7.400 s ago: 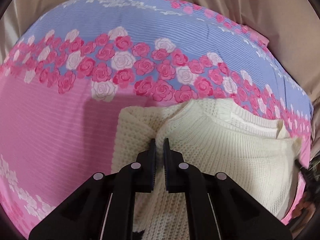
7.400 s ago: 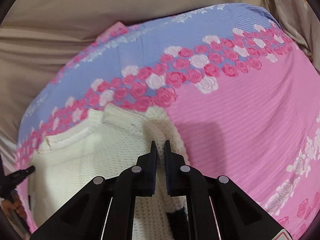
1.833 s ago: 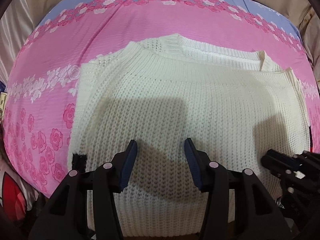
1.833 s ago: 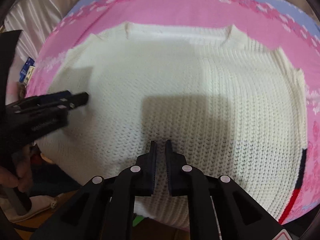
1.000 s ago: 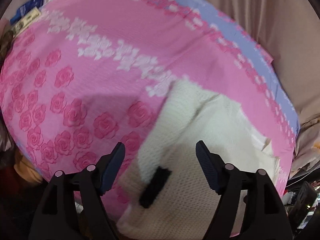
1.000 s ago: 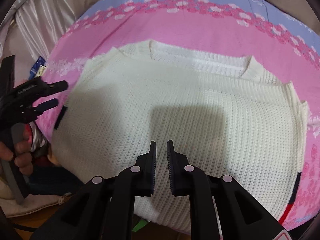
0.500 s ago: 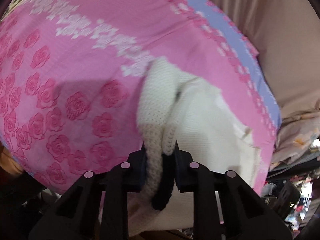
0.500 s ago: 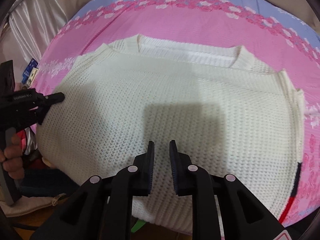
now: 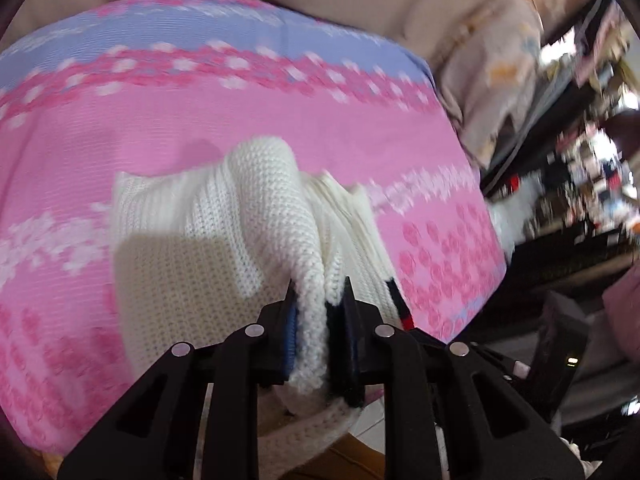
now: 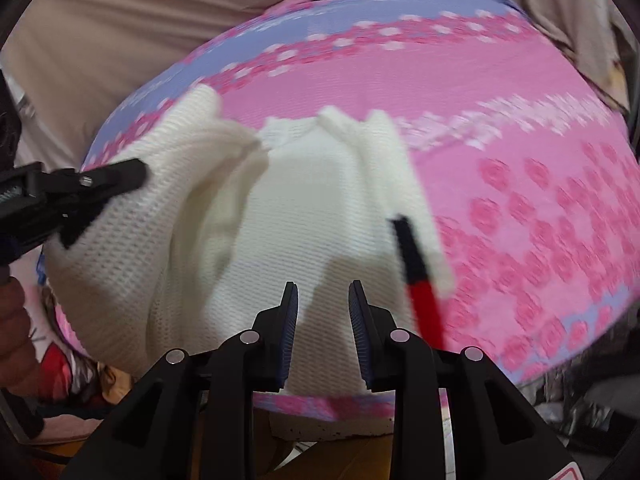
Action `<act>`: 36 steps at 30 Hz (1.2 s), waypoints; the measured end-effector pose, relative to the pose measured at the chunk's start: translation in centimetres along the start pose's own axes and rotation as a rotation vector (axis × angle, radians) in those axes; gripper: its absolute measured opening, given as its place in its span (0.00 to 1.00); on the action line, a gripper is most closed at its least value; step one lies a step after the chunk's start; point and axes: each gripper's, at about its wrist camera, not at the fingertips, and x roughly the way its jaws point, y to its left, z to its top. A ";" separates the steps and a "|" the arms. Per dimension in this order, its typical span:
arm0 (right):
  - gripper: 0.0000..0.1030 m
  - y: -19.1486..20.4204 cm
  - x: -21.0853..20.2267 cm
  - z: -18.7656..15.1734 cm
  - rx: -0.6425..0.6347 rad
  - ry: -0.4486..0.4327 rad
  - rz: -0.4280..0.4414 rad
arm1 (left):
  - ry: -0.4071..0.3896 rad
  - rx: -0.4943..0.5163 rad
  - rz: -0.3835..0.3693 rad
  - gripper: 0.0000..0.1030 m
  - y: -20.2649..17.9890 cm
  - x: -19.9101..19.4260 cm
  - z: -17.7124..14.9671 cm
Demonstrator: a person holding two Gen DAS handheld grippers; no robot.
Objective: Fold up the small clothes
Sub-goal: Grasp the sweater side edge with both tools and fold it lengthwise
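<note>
Our left gripper [image 9: 318, 304] has its jaws clamped on a lifted fold of the cream knitted sweater [image 10: 320, 216] lying on the pink rose-patterned bed cover [image 10: 520, 168], while our right gripper [image 10: 323, 308] hovers over it, jaws parted.

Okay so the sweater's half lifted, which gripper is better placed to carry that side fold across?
Left. The left gripper is already shut on the raised edge of the white sweater. The right gripper hangs open above the flat part, holding nothing.
</note>
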 end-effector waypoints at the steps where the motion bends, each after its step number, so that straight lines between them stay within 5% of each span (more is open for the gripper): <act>1: 0.27 -0.8 -0.1 -0.3 0.024 -0.003 -0.004 | 0.044 0.020 0.001 0.18 -0.9 2.1 0.0; 4: 0.27 -2.9 -0.6 -1.0 0.087 -0.010 -0.009 | 0.162 0.054 0.048 0.18 -1.9 7.0 -1.2; 7: 0.27 -3.8 -1.4 -1.4 0.100 -0.018 -0.012 | 0.126 -0.029 0.005 0.22 -1.8 5.4 -1.4; 9: 0.33 -3.9 -2.0 -1.2 0.114 -0.028 0.013 | 0.027 -0.044 -0.052 0.51 -1.8 1.5 -1.0; 12: 0.42 -3.5 -2.3 -0.4 0.160 -0.019 0.113 | -0.139 -0.025 0.049 0.71 -0.6 -3.7 -0.9; 17: 0.55 -1.3 -0.2 1.1 0.191 0.078 0.247 | -0.124 -0.156 0.233 0.72 5.2 -5.6 -2.7; 22: 0.55 0.5 3.3 2.1 0.274 0.223 0.361 | -0.092 -0.294 0.280 0.72 8.9 -5.9 -5.7; 25: 0.55 1.8 5.6 2.1 0.262 0.315 0.331 | -0.079 -0.318 0.286 0.72 10.1 -5.9 -6.6; 26: 0.46 2.2 6.0 2.1 0.246 0.330 0.317 | -0.077 -0.325 0.288 0.72 10.2 -5.8 -6.7; 27: 0.24 3.0 6.2 2.2 0.215 0.332 0.317 | -0.078 -0.336 0.292 0.72 10.7 -6.2 -7.2; 29: 0.19 4.6 4.6 2.7 0.111 0.252 0.310 | -0.087 -0.349 0.288 0.72 10.9 -6.4 -7.4; 33: 0.16 5.8 -3.4 4.6 -0.038 -0.050 0.370 | -0.113 -0.349 0.295 0.72 10.5 -7.0 -7.2; 36: 0.16 3.7 -5.2 4.7 -0.063 -0.156 0.255 | -0.104 -0.310 0.293 0.72 9.6 -6.4 -6.7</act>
